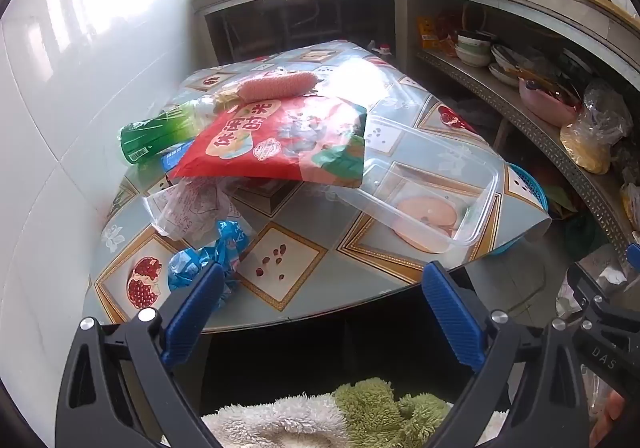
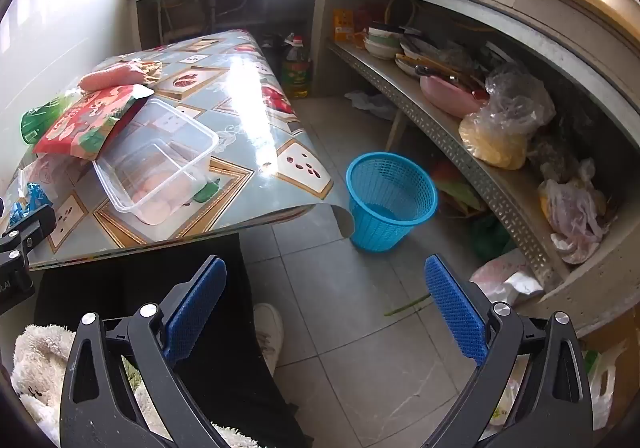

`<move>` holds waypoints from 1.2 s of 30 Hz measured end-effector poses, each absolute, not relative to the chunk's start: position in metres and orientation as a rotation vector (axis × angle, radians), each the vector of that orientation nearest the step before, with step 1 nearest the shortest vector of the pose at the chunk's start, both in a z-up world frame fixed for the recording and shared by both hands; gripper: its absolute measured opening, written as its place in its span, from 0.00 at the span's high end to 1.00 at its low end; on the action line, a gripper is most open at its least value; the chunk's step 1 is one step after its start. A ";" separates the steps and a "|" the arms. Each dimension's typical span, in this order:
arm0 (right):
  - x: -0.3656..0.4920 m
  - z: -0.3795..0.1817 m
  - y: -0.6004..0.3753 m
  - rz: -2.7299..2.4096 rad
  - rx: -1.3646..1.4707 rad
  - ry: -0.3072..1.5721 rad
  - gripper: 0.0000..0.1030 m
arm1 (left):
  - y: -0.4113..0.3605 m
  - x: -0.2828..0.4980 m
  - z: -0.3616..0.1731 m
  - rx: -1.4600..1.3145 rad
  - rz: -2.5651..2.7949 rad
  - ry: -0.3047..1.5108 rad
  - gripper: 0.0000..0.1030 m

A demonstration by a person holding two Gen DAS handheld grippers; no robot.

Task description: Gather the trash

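Trash lies on a table with a patterned cloth (image 1: 304,232): a red snack bag (image 1: 276,139), a green bottle (image 1: 156,135), a clear plastic box (image 1: 424,183), a crumpled clear bag (image 1: 188,211) and a blue wrapper (image 1: 208,260). My left gripper (image 1: 324,288) hangs open over the table's near edge, its left pad close to the blue wrapper, nothing held. My right gripper (image 2: 324,284) stands open above the tiled floor, right of the table (image 2: 240,151). A blue mesh bin (image 2: 388,199) stands on the floor by the table's corner. The red bag (image 2: 88,119) partly covers the clear box (image 2: 160,167).
A pink corn-shaped object (image 1: 276,85) lies at the table's far side. A concrete counter with a shelf of bowls and bags (image 2: 472,103) curves along the right. An oil bottle (image 2: 296,67) stands behind the table. A person's dark trousers and white shoe (image 2: 268,332) are below.
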State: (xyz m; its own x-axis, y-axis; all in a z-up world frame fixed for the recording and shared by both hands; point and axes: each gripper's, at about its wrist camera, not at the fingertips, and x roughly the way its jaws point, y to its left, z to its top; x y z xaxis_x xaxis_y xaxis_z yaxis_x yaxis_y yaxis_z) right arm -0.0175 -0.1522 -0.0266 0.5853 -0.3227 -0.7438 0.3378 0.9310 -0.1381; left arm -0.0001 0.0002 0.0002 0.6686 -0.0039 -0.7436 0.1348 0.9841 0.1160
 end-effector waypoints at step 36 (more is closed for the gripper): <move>-0.017 -0.025 -0.147 -0.373 0.016 0.851 0.07 | 0.005 0.002 -0.004 0.169 -0.077 0.837 0.06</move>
